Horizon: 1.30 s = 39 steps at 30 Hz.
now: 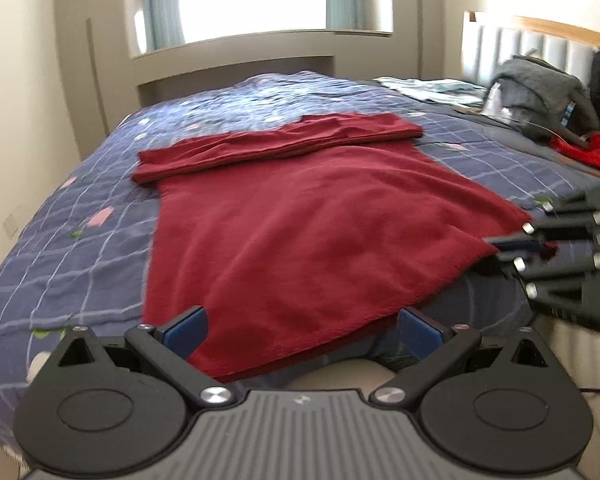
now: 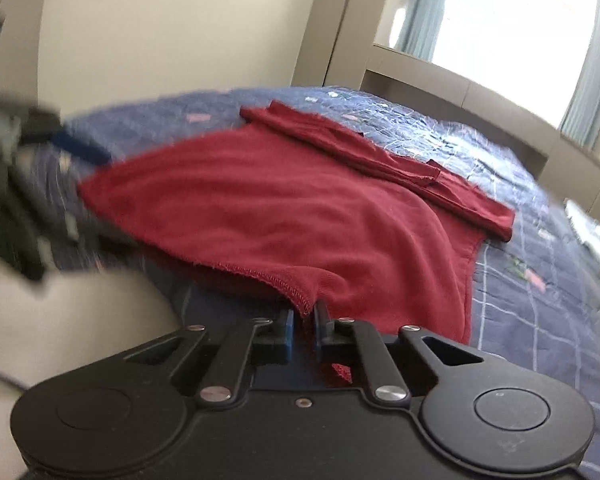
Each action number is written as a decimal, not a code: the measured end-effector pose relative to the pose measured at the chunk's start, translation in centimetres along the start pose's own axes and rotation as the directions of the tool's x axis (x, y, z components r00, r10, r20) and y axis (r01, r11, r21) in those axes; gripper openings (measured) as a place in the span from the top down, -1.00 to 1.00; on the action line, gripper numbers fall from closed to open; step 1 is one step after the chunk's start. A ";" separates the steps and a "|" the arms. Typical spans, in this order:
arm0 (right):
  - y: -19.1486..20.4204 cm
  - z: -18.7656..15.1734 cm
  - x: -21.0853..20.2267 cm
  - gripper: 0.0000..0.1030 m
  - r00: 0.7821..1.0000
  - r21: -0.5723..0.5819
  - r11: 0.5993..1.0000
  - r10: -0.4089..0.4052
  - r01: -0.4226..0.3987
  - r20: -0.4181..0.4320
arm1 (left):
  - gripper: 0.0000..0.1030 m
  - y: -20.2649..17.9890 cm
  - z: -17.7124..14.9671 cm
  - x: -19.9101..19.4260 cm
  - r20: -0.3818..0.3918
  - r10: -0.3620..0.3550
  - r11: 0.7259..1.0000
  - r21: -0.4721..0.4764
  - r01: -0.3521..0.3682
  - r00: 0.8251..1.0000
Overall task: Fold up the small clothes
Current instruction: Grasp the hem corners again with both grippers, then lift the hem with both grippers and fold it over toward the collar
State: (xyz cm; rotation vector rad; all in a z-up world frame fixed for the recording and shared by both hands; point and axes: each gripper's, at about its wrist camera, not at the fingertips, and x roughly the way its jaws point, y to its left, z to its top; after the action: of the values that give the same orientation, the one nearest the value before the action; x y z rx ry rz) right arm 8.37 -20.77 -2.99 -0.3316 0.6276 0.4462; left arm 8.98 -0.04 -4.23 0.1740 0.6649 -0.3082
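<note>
red garment [image 2: 284, 216] hem pinched, right claw [image 2: 304, 320]

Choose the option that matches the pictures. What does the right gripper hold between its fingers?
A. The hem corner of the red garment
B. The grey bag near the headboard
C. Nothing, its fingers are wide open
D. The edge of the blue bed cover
A: in the right wrist view the right gripper has its fingers pinched together on the stitched hem corner of the red garment, which lies on the blue bed cover.
</note>
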 end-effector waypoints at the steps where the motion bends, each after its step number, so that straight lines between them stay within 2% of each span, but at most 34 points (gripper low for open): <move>1: -0.4 0.4 -0.2 0.83 1.000 0.025 1.000 0.015 -0.015 0.007 | -0.99 -0.5 0.1 0.1 0.005 -0.001 1.000 0.022 0.001 1.000; 3: -0.9 1.1 -0.6 0.83 0.999 0.063 0.997 0.038 -0.039 0.022 | -0.99 -1.6 0.1 0.6 0.014 0.007 0.997 0.070 -0.008 1.000; 8: -1.6 2.2 -1.2 0.82 0.997 0.131 0.989 0.067 -0.073 0.049 | -0.99 -4.2 0.1 3.0 -0.007 0.103 0.981 0.166 -0.100 0.995; 11: -1.7 2.4 -1.5 0.82 0.996 0.140 0.987 0.066 -0.074 0.059 | -0.99 -5.4 0.2 3.9 -0.005 0.163 0.962 0.223 -0.158 0.987; 13: -1.7 2.3 -1.7 0.82 0.996 0.143 0.987 0.064 -0.072 0.064 | -0.92 -5.6 0.3 4.0 0.011 0.193 0.953 0.237 -0.190 0.981; 16: -1.7 2.1 -2.0 0.85 0.996 0.154 0.986 0.052 -0.063 0.074 | -0.78 -4.8 0.6 4.0 0.012 0.206 0.957 0.204 -0.204 0.978; 18: -1.6 1.9 -2.2 0.86 0.996 0.149 0.987 0.042 -0.053 0.079 | -0.44 -4.1 0.5 4.0 0.000 0.219 0.960 0.179 -0.215 0.976; 19: -1.6 1.8 -2.2 0.86 0.996 0.144 0.988 0.036 -0.048 0.079 | -0.36 -3.7 0.5 4.1 -0.005 0.232 0.958 0.172 -0.228 0.973; 20: -1.6 1.7 -2.3 0.86 0.996 0.142 0.989 0.033 -0.044 0.080 | -0.17 -3.3 0.3 4.1 -0.008 0.242 0.957 0.170 -0.237 0.970; 22: -1.6 1.6 -2.4 0.86 0.996 0.146 0.988 0.031 -0.043 0.083 | 0.08 -2.6 0.0 4.0 -0.016 0.258 0.953 0.171 -0.252 0.966; 25: -1.8 1.6 -2.4 0.86 0.996 0.152 0.988 0.027 -0.040 0.084 | 0.12 -2.0 -0.7 3.8 -0.007 0.303 0.936 0.188 -0.296 0.953; 26: -1.7 1.6 -2.4 0.86 0.996 0.151 0.988 0.026 -0.038 0.083 | 0.19 -1.9 -0.9 3.7 -0.002 0.317 0.930 0.197 -0.311 0.948; 28: -1.5 1.5 -2.5 0.87 0.997 0.131 0.991 0.019 -0.030 0.081 | 0.52 -1.7 -1.3 3.5 0.009 0.338 0.918 0.216 -0.332 0.941; 29: -1.2 1.5 -2.4 0.89 0.997 0.117 0.993 0.013 -0.023 0.080 | 0.86 -1.5 -1.4 3.4 0.013 0.340 0.916 0.219 -0.335 0.940; 33: -0.2 1.3 -2.6 0.92 0.998 0.022 1.000 -0.013 0.012 0.053 | 0.92 -1.0 -1.1 2.2 0.066 0.314 0.914 0.248 -0.321 0.947; 36: 0.4 0.9 -3.2 0.94 0.999 -0.054 0.998 -0.030 0.032 0.037 | 0.93 -1.6 -1.2 0.9 0.112 0.300 0.880 0.351 -0.320 0.947; 39: 0.5 0.5 -4.4 0.94 0.999 -0.102 0.994 -0.031 0.032 0.016 | 0.94 -1.9 -1.5 -0.3 0.122 0.274 0.859 0.416 -0.299 0.954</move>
State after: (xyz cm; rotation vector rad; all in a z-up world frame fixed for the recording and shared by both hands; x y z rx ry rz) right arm 5.19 -21.41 0.05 -0.4345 0.5862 0.4508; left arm 7.26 -1.40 -5.30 0.6816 0.4948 -0.1664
